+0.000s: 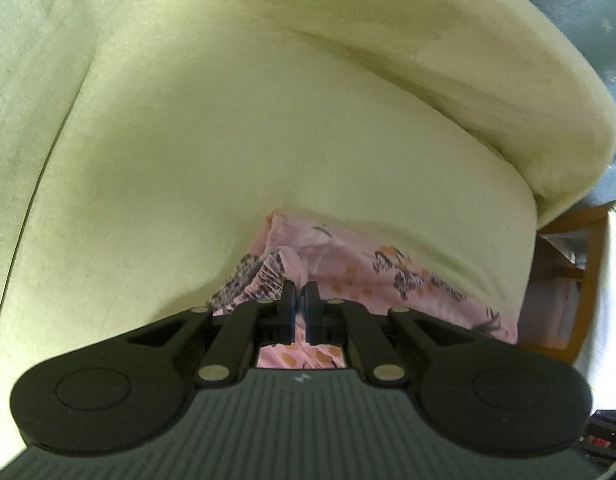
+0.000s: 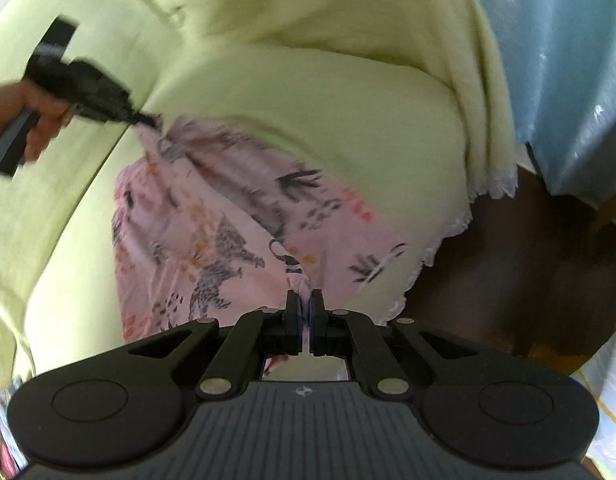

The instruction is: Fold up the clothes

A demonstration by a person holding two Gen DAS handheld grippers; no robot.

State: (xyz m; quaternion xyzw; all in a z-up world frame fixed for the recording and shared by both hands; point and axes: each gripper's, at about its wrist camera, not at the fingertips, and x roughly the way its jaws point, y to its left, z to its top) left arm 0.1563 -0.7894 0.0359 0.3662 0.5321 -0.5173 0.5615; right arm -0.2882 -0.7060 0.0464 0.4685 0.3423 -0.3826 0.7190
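A pink garment [image 2: 211, 216] printed with dark animals and orange dots hangs stretched over a pale green cushioned seat [image 2: 328, 112]. My right gripper [image 2: 305, 300] is shut on one edge of the garment. In the right wrist view my left gripper [image 2: 147, 120], held by a hand [image 2: 35, 116], pinches the garment's far corner. In the left wrist view the left gripper [image 1: 301, 294] is shut on a gathered fold of the pink garment [image 1: 364, 264], close above the green seat [image 1: 267, 128].
The green cover has a white lace trim [image 2: 460, 224] along its right edge. A blue-grey drape [image 2: 568, 80] hangs at the right. Dark brown wood [image 2: 508, 280] lies below the seat edge. A wooden frame [image 1: 568, 248] shows at right.
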